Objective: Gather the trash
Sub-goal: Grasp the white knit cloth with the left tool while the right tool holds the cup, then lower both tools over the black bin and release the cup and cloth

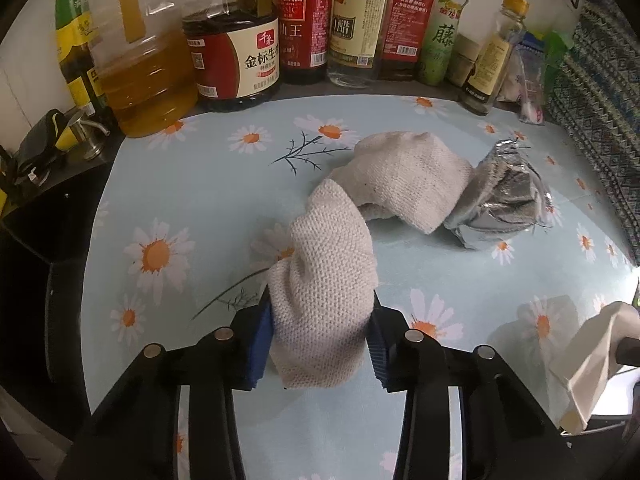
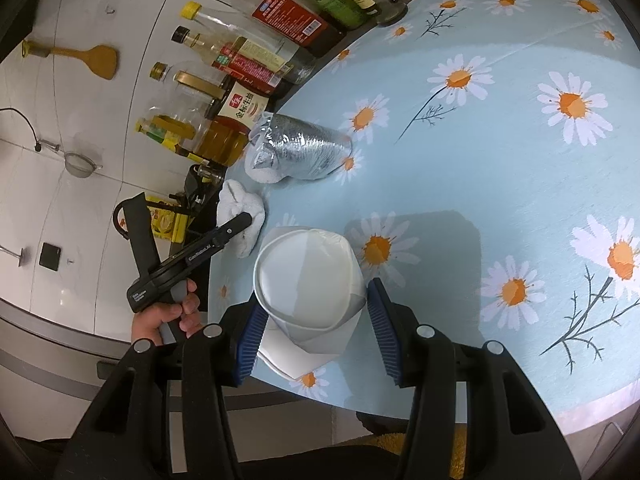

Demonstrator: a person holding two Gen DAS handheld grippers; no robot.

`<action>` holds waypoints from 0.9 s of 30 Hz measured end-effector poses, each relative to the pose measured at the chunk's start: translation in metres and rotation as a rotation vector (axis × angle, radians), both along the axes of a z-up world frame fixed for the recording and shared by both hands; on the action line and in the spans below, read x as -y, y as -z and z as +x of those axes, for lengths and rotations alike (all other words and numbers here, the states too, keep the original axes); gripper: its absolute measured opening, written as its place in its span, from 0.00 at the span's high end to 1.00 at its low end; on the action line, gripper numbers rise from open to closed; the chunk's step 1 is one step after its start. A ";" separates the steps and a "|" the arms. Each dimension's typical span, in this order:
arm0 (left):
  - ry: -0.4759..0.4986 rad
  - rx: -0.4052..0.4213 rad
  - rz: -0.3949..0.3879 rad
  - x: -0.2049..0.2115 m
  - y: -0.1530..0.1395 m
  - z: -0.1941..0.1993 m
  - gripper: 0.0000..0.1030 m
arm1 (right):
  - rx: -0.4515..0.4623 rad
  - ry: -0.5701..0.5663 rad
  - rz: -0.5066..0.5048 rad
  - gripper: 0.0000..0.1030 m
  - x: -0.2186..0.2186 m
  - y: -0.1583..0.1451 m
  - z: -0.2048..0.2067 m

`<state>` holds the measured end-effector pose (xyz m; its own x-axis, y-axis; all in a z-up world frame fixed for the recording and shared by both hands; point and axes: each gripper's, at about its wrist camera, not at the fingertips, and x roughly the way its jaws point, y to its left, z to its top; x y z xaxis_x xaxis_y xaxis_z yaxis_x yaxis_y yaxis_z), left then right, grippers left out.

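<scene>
A white knitted cloth [image 1: 328, 280] lies bunched on the daisy tablecloth [image 1: 200, 200]. Its near end stands between the blue pads [image 1: 262, 336] of my left gripper [image 1: 320, 300], which is shut on it. Its far end rests against a crumpled silver foil bag [image 1: 504, 200]. My right gripper [image 2: 316, 300] is shut on a dented white paper cup [image 2: 308, 280] near the table's front edge. That cup [image 1: 592, 360] shows at the lower right of the left wrist view. From the right wrist, the foil bag [image 2: 300, 148] and the cloth [image 2: 244, 208] lie beyond the cup, with a hand [image 2: 168, 316] holding the left tool.
A row of oil, soy sauce and vinegar bottles [image 1: 236, 52] lines the table's back edge. A dark counter with a pump dispenser [image 1: 86, 132] sits to the left. Patterned fabric [image 1: 600, 80] borders the right side. Small plastic packets [image 1: 528, 76] lie at the back right.
</scene>
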<state>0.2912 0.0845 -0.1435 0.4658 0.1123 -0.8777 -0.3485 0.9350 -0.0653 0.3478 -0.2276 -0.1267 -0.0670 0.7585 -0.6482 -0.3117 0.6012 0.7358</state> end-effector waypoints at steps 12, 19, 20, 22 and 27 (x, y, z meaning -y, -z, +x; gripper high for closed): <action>0.006 0.068 -0.011 0.016 -0.029 -0.053 0.62 | 0.014 -0.057 -0.016 0.51 -0.021 -0.003 -0.011; 0.001 0.088 -0.023 0.030 -0.040 -0.089 0.62 | 0.027 -0.120 -0.020 0.51 -0.040 -0.009 -0.027; -0.002 0.087 -0.024 0.032 -0.041 -0.095 0.62 | 0.026 -0.129 -0.019 0.51 -0.042 -0.009 -0.030; -0.010 0.086 -0.031 0.035 -0.041 -0.105 0.62 | 0.025 -0.145 -0.019 0.51 -0.046 -0.009 -0.036; -0.024 0.080 -0.046 0.042 -0.040 -0.132 0.62 | 0.027 -0.181 -0.023 0.51 -0.054 -0.007 -0.052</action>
<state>0.1588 0.0426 -0.1031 0.5321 0.0846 -0.8425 -0.3625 0.9219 -0.1364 0.2954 -0.1740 -0.1197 -0.1835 0.7205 -0.6688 -0.4357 0.5503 0.7123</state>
